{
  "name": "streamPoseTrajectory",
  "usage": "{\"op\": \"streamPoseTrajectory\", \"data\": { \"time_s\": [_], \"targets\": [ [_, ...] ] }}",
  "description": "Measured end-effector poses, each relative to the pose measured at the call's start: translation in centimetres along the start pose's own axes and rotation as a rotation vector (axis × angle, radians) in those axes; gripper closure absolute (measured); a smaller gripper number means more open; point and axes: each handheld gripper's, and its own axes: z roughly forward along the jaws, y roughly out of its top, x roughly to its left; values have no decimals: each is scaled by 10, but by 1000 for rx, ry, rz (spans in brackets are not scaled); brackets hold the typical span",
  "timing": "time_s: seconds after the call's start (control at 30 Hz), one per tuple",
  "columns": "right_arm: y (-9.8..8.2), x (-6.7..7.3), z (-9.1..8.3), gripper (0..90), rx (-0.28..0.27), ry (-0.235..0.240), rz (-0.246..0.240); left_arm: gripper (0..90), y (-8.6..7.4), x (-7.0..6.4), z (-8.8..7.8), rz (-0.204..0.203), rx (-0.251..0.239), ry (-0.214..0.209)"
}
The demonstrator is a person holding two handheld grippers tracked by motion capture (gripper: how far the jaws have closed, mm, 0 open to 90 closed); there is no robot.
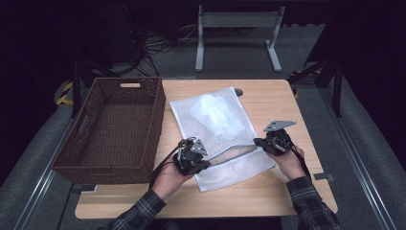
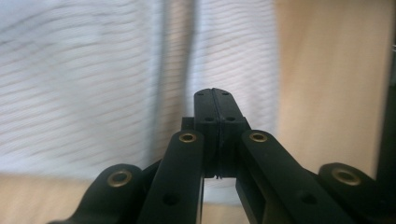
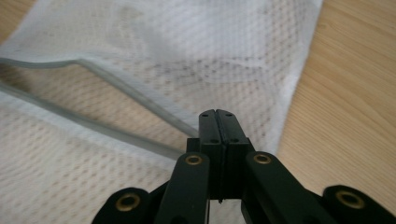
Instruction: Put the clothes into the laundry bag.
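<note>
A white mesh laundry bag (image 1: 215, 132) lies flat on the wooden table (image 1: 282, 100), with a crumpled white garment (image 1: 216, 112) showing through it. Its zipper mouth (image 1: 234, 154) gapes near the front end. My left gripper (image 1: 206, 163) sits at the left end of that mouth, jaws shut. In the left gripper view my left gripper (image 2: 213, 91) hovers over the blurred mesh (image 2: 70, 84) with nothing seen between the jaws. My right gripper (image 1: 256, 142) is at the mouth's right end, also shut. From the right gripper view, my right gripper (image 3: 217, 112) meets the grey zipper edge (image 3: 116, 84).
A dark brown wicker basket (image 1: 160, 120) with nothing in it stands on the table's left side, close beside the bag. Bare wood lies to the right of the bag (image 3: 355, 93) and along the front edge. A metal frame (image 1: 237, 21) stands on the floor beyond the table.
</note>
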Motion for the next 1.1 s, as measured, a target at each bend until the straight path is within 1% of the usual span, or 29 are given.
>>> {"op": "streamPoseTrajectory", "data": {
  "time_s": [0.03, 0.07, 0.1, 0.13, 0.17, 0.23, 0.33, 0.4, 0.53, 0.57, 0.7, 0.77, 0.83, 0.87, 0.93, 1.0, 1.07, 1.1],
  "targets": [
    [0, -6, 4, 900, 4, 0, 12, 900, 0, 0, 0, 0, 0, 0],
    [0, -6, 4, 900, 4, 0, 12, 900, -2, 6, 0, -11, 13, 31],
    [0, -12, 10, 900, 15, 4, 18, 900, -3, 11, 1, -33, 15, 37],
    [0, -14, 15, 900, 24, 2, 20, 900, -4, 16, 2, -51, 20, 46],
    [1, -16, 18, 900, 35, 5, 25, 900, -5, 19, 4, -63, 26, 55],
    [1, -20, 26, 900, 57, -6, 21, 900, -6, 26, 10, -88, 44, 65],
    [-1, -26, 35, 900, 79, -11, 22, 900, -7, 33, 18, -105, 73, 68],
    [-1, -28, 39, 900, 89, -15, 19, 900, -7, 37, 23, -117, 92, 60],
    [-4, -30, 44, 900, 122, -15, 7, 900, -6, 41, 30, -123, 124, 67],
    [-4, -30, 44, 900, 127, -16, 5, 900, -5, 42, 32, -113, 136, 69],
    [-5, -30, 42, 900, 135, -10, 7, 900, -3, 45, 36, -99, 161, 93],
    [-6, -30, 41, 900, 140, -16, 6, 900, -2, 46, 37, -106, 162, 90],
    [-8, -30, 38, 900, 150, -20, 0, 900, 0, 47, 37, -95, 169, 97],
    [-9, -29, 37, 900, 151, -20, -1, 900, 0, 47, 38, -106, 168, 98],
    [-11, -28, 34, 900, 156, -19, -4, 900, 2, 50, 39, -99, 170, 102],
    [-13, -26, 32, 900, 165, -19, -6, 900, 4, 52, 40, -101, 178, 103],
    [-13, -23, 30, 900, 179, -23, -16, 900, 6, 53, 42, -102, 169, 112],
    [-14, -21, 29, 900, 186, -26, -21, 900, 7, 54, 43, -114, 165, 109]
  ]
}}
